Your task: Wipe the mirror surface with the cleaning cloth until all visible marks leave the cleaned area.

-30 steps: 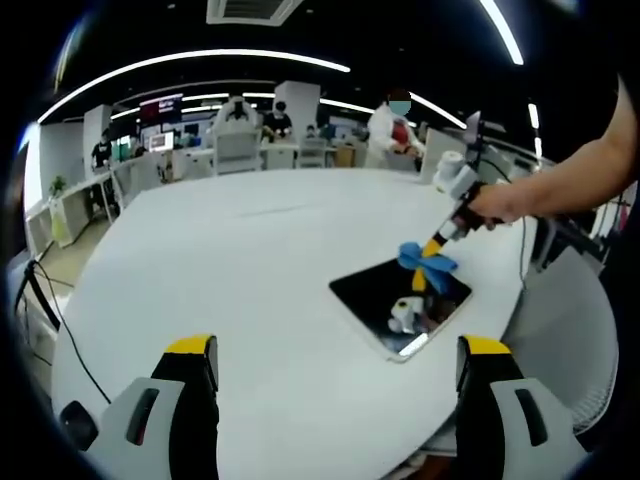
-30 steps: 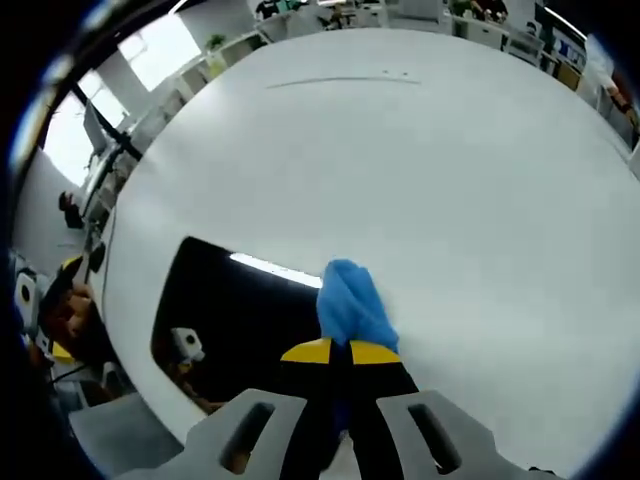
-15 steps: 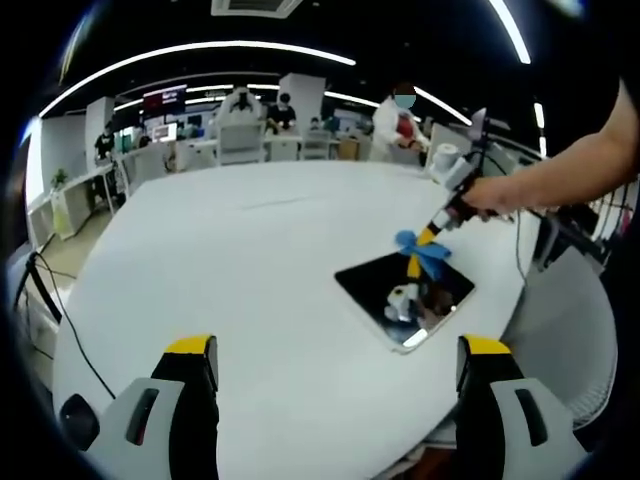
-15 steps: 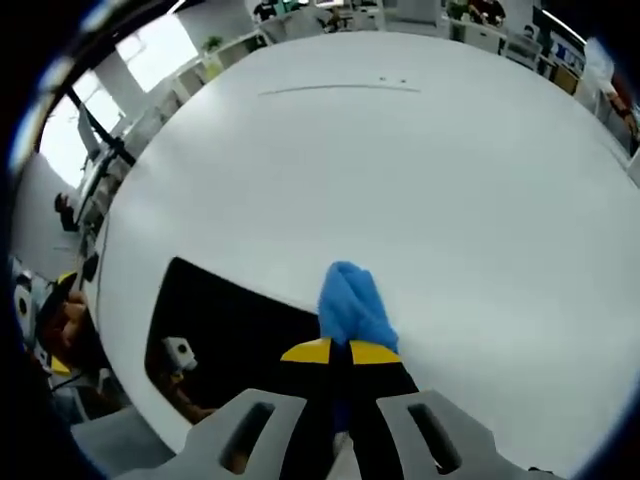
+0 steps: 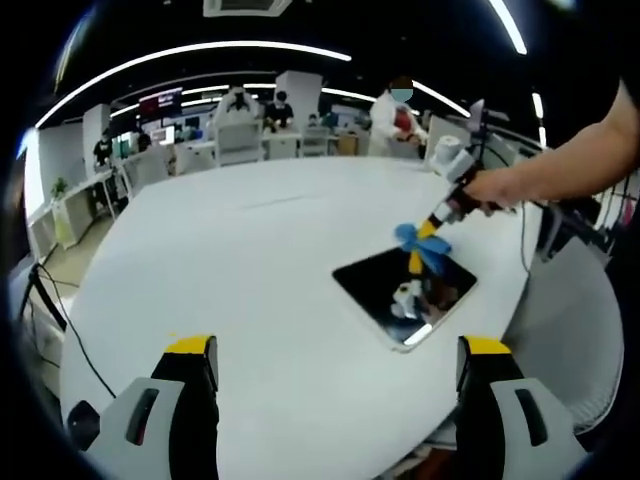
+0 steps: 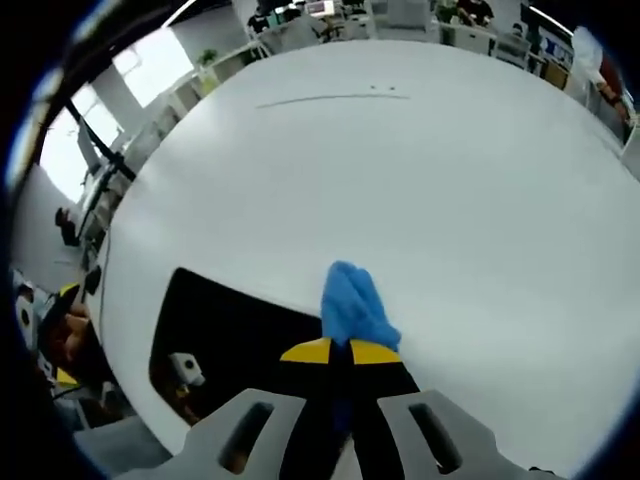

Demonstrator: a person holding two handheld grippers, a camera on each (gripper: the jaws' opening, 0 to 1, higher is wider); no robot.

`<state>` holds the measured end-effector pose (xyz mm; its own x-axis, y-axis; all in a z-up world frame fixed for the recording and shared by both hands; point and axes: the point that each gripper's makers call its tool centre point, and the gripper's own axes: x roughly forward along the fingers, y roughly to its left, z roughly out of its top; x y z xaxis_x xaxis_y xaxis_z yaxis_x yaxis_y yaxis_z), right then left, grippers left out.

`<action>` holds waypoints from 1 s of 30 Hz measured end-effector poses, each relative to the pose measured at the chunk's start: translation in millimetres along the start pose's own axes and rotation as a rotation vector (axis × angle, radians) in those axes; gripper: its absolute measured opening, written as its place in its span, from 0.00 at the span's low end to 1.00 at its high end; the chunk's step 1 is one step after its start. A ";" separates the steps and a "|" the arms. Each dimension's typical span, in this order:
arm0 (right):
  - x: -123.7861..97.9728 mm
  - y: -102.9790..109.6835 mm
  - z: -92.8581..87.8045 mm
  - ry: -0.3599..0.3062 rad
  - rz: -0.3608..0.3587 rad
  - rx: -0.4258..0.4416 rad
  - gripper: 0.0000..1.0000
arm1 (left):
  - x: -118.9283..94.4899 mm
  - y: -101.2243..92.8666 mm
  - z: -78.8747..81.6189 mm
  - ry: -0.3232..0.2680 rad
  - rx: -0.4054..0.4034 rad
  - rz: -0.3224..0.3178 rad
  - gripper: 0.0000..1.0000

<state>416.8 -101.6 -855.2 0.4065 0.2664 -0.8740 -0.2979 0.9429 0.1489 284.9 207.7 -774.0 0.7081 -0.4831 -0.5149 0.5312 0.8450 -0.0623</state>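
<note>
In the left gripper view, the left gripper (image 5: pixel 335 375) hangs above the white table (image 5: pixel 230 270) with its jaws spread wide and nothing between them; well ahead lies the mirror (image 5: pixel 405 293), with the right gripper (image 5: pixel 428 233) pressing the blue cloth (image 5: pixel 420 245) at its far edge. In the right gripper view, the right gripper (image 6: pixel 338 350) is clamped tight on the cloth (image 6: pixel 355 307) — which sits at the mirror's (image 6: pixel 235 335) edge, partly on the table (image 6: pixel 400 170).
</note>
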 end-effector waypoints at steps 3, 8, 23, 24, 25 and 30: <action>-10.5 -2.7 2.2 -0.009 0.011 0.006 0.00 | -2.5 6.8 1.5 -0.010 -0.015 0.023 1.00; -34.3 -21.3 16.0 -0.063 -0.003 0.030 0.00 | -4.4 3.1 -1.5 -0.002 -0.017 0.007 1.00; -71.5 -65.5 11.7 -0.096 -0.035 0.094 0.00 | -2.7 -4.6 -2.8 -0.001 -0.011 -0.011 1.00; -71.3 -68.5 8.2 -0.088 -0.034 0.102 0.00 | -2.1 -4.4 -2.5 -0.001 -0.011 -0.012 1.00; -72.3 -70.3 6.7 -0.091 -0.038 0.102 0.00 | -1.6 -4.7 -2.5 -0.001 -0.012 -0.013 1.00; -76.1 -75.4 -1.4 -0.083 -0.045 0.116 0.00 | -0.5 -6.2 -4.0 0.007 -0.008 -0.021 1.00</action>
<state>407.1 -193.3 -800.6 0.4890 0.2344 -0.8402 -0.1775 0.9698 0.1672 279.5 203.7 -776.8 0.6935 -0.4994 -0.5192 0.5425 0.8363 -0.0798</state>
